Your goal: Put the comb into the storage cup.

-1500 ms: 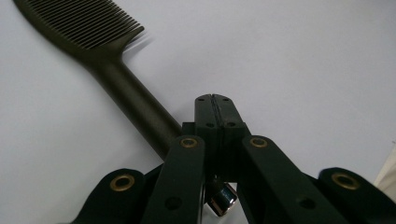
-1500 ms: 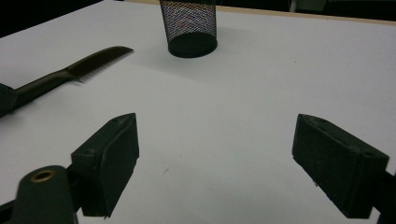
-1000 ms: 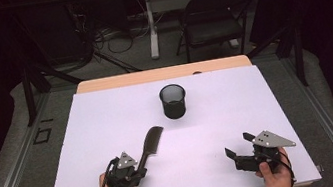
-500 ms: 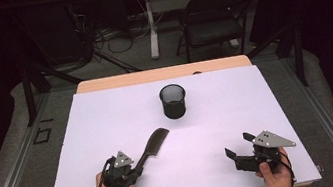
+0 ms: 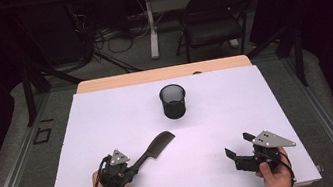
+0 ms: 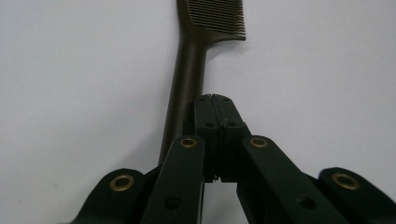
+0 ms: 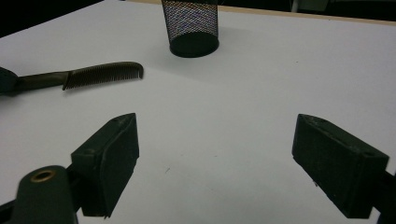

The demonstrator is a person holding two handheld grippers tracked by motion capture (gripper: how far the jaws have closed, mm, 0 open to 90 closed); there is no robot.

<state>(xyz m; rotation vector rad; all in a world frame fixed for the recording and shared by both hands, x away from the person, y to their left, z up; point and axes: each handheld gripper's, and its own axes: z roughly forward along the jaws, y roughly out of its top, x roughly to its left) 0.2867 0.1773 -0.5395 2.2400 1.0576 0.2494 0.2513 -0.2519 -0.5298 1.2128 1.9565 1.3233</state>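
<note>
Holding comb point(image 5: 155, 148) by handle, left gripper point(image 5: 116, 171) jaws closed; mesh cup point(image 5: 174, 101) apart, likely destination; right gripper point(image 5: 243, 154) wide open, empty.

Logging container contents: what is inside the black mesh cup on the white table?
The black mesh cup looks empty near its rim in the high view, and no item sticks out. Its walls hide the bottom, so a small item cannot be ruled out.
</note>
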